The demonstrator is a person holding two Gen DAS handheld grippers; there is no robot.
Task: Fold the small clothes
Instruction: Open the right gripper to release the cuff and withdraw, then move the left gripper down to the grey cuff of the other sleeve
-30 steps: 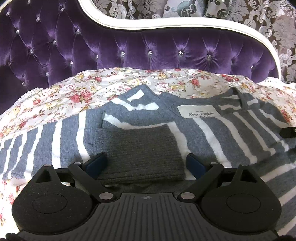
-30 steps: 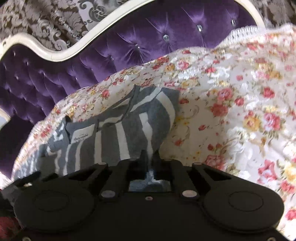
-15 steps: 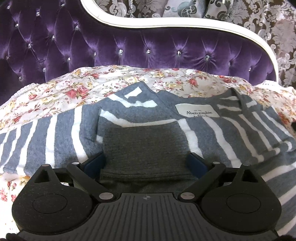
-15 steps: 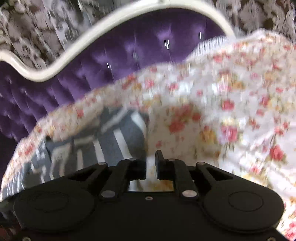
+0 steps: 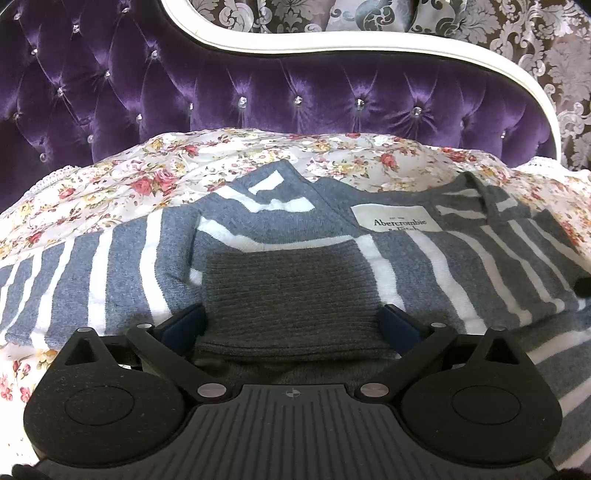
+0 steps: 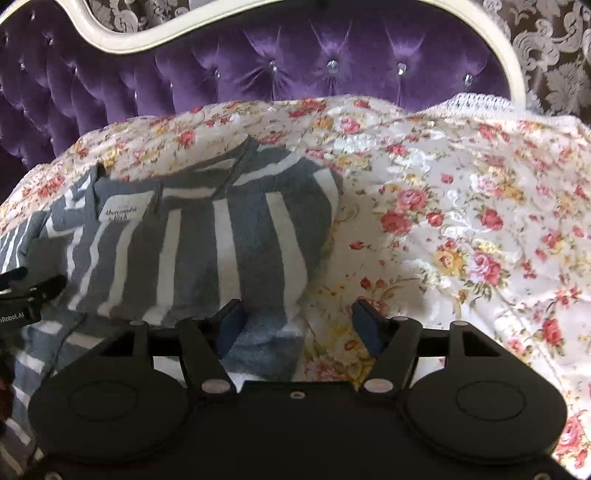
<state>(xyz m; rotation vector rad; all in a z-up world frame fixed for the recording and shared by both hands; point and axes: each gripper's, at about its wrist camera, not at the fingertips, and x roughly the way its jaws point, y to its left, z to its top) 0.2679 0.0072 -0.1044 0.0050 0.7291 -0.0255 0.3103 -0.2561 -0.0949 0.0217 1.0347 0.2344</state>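
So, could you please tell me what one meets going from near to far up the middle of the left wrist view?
Left gripper, with its fingers spread wide → dark grey ribbed cuff → grey-and-white striped sweater → floral bedspread → purple tufted headboard → its white frame → damask wallpaper.

Left hand-held gripper: angled downward, jaws opening, at their widest, blue pads clear of the fabric lying between them.
Right hand-held gripper: pitched steeply downward, jaws opening, about half spread, left pad over cloth, nothing gripped.
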